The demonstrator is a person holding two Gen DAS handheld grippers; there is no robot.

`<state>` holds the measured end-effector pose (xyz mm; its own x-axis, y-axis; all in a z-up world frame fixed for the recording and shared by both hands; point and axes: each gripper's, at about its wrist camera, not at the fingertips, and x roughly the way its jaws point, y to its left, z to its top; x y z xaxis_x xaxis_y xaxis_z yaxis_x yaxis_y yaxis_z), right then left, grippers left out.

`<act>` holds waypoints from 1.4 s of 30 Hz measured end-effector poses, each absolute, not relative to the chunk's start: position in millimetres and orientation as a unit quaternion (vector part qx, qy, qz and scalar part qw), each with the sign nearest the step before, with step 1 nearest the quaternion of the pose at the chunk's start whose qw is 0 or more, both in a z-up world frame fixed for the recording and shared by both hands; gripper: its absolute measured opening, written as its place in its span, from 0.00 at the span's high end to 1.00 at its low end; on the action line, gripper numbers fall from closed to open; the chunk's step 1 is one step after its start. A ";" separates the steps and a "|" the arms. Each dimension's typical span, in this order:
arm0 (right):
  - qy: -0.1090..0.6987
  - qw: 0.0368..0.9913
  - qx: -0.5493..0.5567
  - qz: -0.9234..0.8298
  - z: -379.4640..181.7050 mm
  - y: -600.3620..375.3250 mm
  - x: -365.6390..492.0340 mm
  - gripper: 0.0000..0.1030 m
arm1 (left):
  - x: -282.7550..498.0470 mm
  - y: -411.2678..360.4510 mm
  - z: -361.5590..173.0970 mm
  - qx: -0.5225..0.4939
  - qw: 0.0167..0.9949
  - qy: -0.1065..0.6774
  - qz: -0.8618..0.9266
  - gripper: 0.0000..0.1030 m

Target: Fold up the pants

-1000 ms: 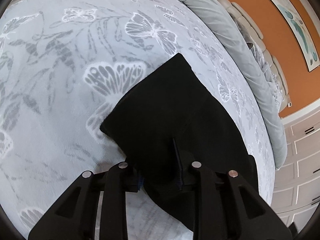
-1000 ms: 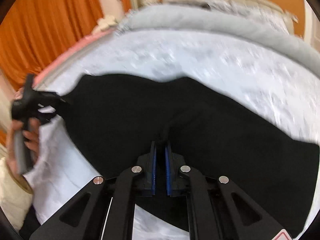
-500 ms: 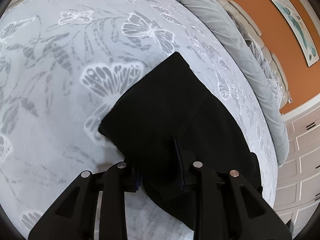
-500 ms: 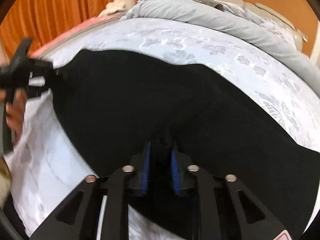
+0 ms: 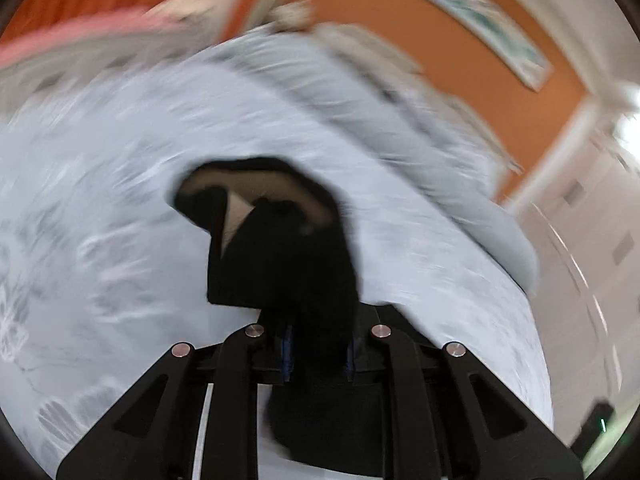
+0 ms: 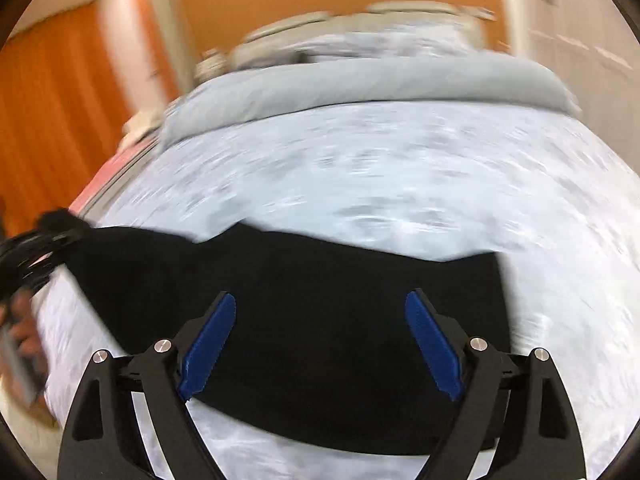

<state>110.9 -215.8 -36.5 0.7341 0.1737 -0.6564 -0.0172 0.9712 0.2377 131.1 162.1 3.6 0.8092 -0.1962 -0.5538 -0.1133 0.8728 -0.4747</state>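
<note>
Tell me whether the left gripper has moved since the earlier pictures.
Yes. The left gripper, clamped on the black pants, has lifted from the bedspread and swung toward the orange wall.

The bedspread [image 5: 100, 208] pattern is smeared by motion blur. The hand [image 6: 22, 336] is blurred and cut off at the right wrist view's left edge.

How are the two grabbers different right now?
The left gripper has black pants bunched between its fingers, its jaws closing on them; the right gripper has its blue pads wide apart, still opening, gripping nothing. The left gripper lifts cloth off the bed; below the right one the pants lie flat. Both are black with blue pads.
</note>
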 end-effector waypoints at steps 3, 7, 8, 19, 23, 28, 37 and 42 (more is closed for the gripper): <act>0.367 0.916 0.164 0.010 -39.5 -263.2 108.8 0.18 | 119.6 61.7 38.8 -0.187 0.931 0.298 -0.101 0.83; 0.373 0.910 0.177 -0.036 -46.3 -313.0 101.0 0.17 | 115.5 -59.8 19.1 -0.088 0.912 0.353 -0.186 0.61; 0.375 0.909 0.179 -0.041 -48.5 -321.8 97.8 0.17 | 113.7 -84.6 5.1 -0.059 0.904 0.373 -0.200 0.44; 0.412 0.885 0.206 0.064 -62.3 -323.1 85.1 0.17 | 63.8 -1.6 -23.1 -0.071 0.919 0.356 -0.155 0.11; 0.455 0.855 0.230 0.097 -87.2 -292.5 109.3 0.17 | 67.3 65.3 -39.0 -0.135 0.925 0.341 -0.097 0.11; 0.479 0.851 0.198 0.084 -110.7 -258.2 127.7 0.52 | 75.7 90.5 -56.8 -0.168 0.912 0.363 -0.089 0.11; 0.393 0.902 0.158 0.081 -41.2 -281.2 80.2 0.86 | 74.9 98.8 -56.3 -0.167 0.912 0.356 -0.116 0.11; 0.460 0.868 0.187 0.033 -113.0 -315.9 90.3 0.81 | 77.4 77.8 -66.3 -0.141 0.912 0.368 -0.114 0.11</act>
